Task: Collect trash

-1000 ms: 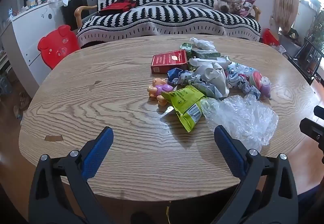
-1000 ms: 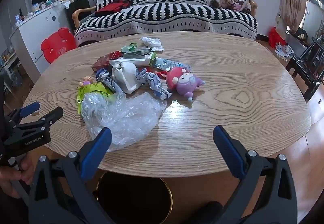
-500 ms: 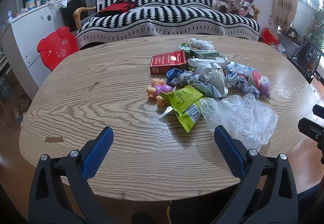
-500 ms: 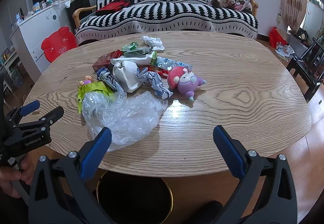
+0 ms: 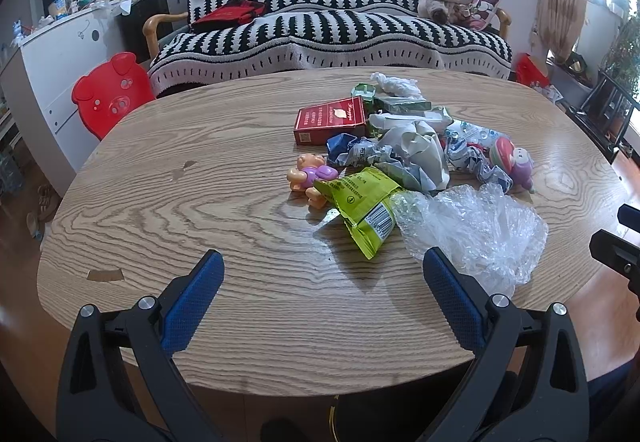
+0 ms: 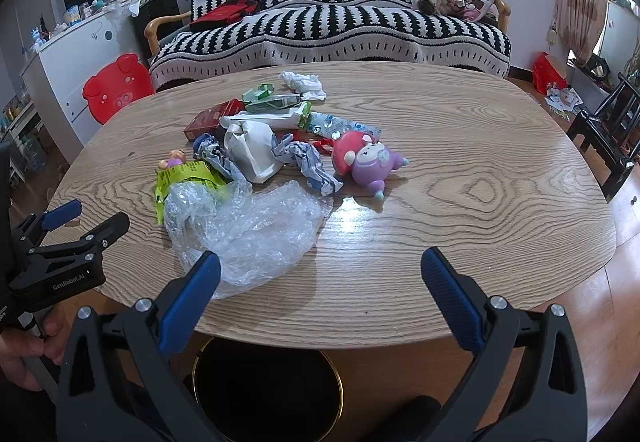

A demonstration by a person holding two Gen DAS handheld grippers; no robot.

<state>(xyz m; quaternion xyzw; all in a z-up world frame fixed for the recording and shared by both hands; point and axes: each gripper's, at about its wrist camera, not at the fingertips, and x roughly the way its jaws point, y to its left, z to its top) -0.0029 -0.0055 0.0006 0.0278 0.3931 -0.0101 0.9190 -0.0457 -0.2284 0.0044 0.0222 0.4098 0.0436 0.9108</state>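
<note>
Right wrist: bin [image 6: 267, 386] under table [image 6: 480, 202] edge, interior dark, contents indiscernible. Right gripper [image 6: 320, 274], left gripper [image 5: 323, 276] both spread wide, holding nothing.

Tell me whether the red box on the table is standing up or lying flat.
Lying flat. The red box rests on its broad face on the table, printed top facing up, at the far left of the trash pile.

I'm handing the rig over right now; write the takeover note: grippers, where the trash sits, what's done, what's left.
Left gripper: open, empty, at the near table edge.
Right gripper: open, empty, its left finger in front of the clear crumpled plastic bag.
Trash is piled mid-table: green snack wrapper, red carton, crumpled white paper.
Gold-rimmed black bin sits below the near edge.
Nothing picked up; everything is left.
</note>
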